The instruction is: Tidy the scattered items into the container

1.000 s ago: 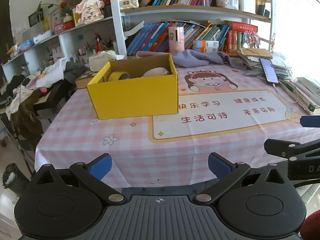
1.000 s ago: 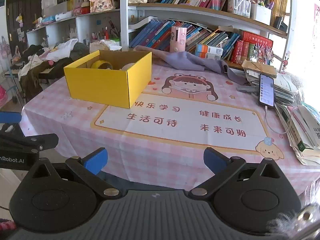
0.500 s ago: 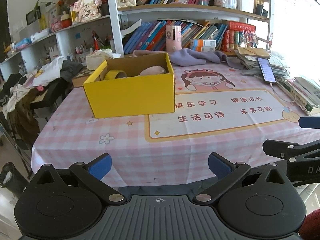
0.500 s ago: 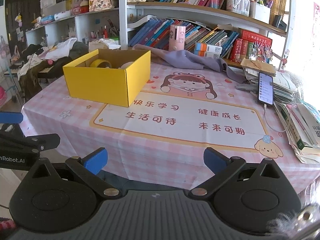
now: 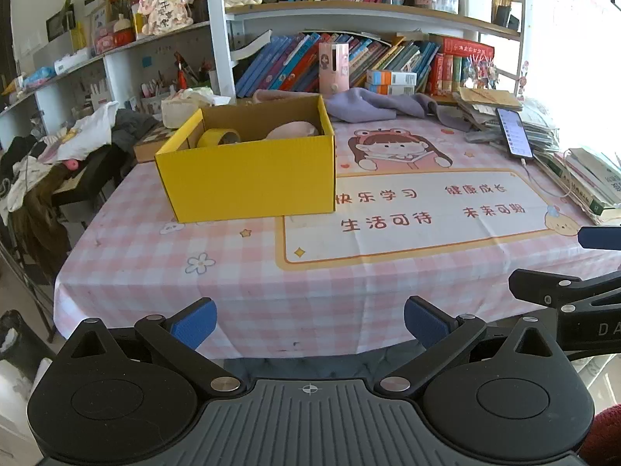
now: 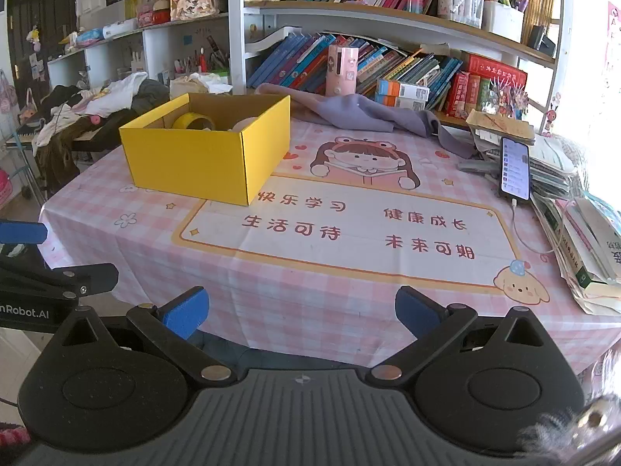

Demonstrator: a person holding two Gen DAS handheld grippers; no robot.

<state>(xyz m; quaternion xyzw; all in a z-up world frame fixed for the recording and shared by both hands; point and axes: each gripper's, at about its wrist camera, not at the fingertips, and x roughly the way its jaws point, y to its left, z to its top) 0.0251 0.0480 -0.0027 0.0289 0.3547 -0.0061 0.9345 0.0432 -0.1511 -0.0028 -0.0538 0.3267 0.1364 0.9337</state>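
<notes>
A yellow cardboard box (image 5: 248, 178) stands open on the pink checked tablecloth (image 5: 240, 279), and also shows in the right wrist view (image 6: 202, 163). Inside it lie a yellow tape roll (image 5: 217, 138) and a pale pink rounded item (image 5: 291, 131); the tape roll (image 6: 192, 120) shows in the right view too. My left gripper (image 5: 309, 320) is open and empty, held off the table's near edge. My right gripper (image 6: 302, 310) is open and empty, also off the near edge. Each gripper appears at the side of the other's view.
A phone (image 6: 515, 169) on a cable leans on stacked books (image 6: 590, 240) at the right. A purple cloth (image 6: 365, 114) lies at the back by the bookshelf (image 6: 388, 19). A pink box (image 6: 341, 70) stands behind it. Clothes are piled on a chair (image 5: 58, 155) to the left.
Both grippers have drawn back a little from the table, so more of its near edge shows. Both stay open and empty. The box and its contents have not moved.
</notes>
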